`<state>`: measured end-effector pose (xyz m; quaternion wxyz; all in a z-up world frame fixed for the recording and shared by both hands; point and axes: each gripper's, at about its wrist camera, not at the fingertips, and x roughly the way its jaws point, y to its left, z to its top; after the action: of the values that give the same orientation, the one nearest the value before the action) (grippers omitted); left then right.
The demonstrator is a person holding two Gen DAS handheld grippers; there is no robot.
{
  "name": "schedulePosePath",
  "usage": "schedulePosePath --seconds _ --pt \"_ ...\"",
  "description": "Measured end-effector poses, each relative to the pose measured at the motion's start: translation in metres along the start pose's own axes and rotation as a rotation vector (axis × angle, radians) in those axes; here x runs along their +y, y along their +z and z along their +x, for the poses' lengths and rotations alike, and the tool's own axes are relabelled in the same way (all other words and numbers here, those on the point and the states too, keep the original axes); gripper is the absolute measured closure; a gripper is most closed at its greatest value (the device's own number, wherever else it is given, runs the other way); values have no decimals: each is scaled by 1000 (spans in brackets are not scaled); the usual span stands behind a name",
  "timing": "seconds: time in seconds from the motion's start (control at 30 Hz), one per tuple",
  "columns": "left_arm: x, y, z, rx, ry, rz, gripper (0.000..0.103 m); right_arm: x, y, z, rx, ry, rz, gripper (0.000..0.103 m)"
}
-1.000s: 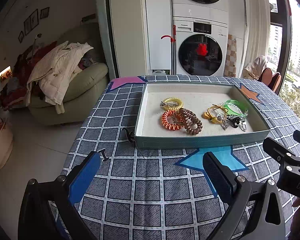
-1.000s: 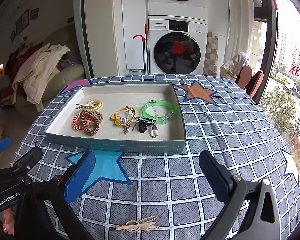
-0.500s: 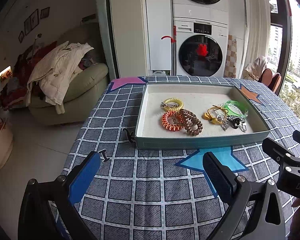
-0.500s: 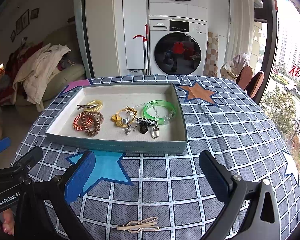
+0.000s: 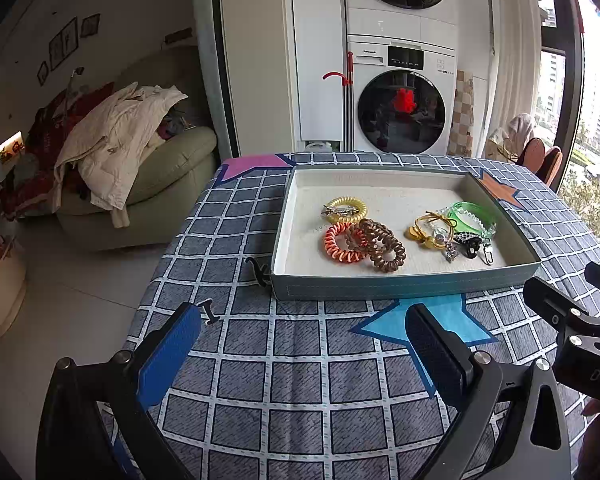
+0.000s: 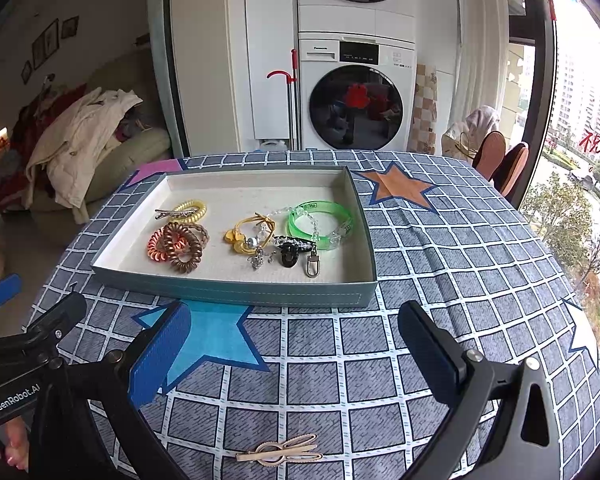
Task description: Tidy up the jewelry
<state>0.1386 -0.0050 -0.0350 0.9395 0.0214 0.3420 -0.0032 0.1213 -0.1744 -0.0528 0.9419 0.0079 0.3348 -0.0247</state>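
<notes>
both grippers hover above the checked tablecloth (image 6: pixel 440 280), pointing level toward the tray (image 6: pixel 236 292) and touching nothing. left gripper (image 5: pixel 300 344) has its jaws spread wide, empty; right gripper (image 6: pixel 294 344) is just as wide apart and empty, with a beige hair clip (image 6: pixel 280 453) lying on the cloth below and between its fingers. the tray sits just ahead of both, holding a yellow coil tie (image 6: pixel 190 207), orange coil tie (image 6: pixel 158 245), brown coil tie (image 6: pixel 184 250), a green bangle (image 6: pixel 320 222) and a black clip (image 6: pixel 290 254). beyond the table stands a washing machine (image 6: pixel 356 92).
</notes>
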Motion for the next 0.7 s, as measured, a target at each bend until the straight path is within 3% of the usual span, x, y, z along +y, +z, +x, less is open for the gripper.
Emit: schedulePosePath --seconds 0.7 --pt "0 1 -1 -3 0 0 0 2 2 -2 -1 2 2 0"
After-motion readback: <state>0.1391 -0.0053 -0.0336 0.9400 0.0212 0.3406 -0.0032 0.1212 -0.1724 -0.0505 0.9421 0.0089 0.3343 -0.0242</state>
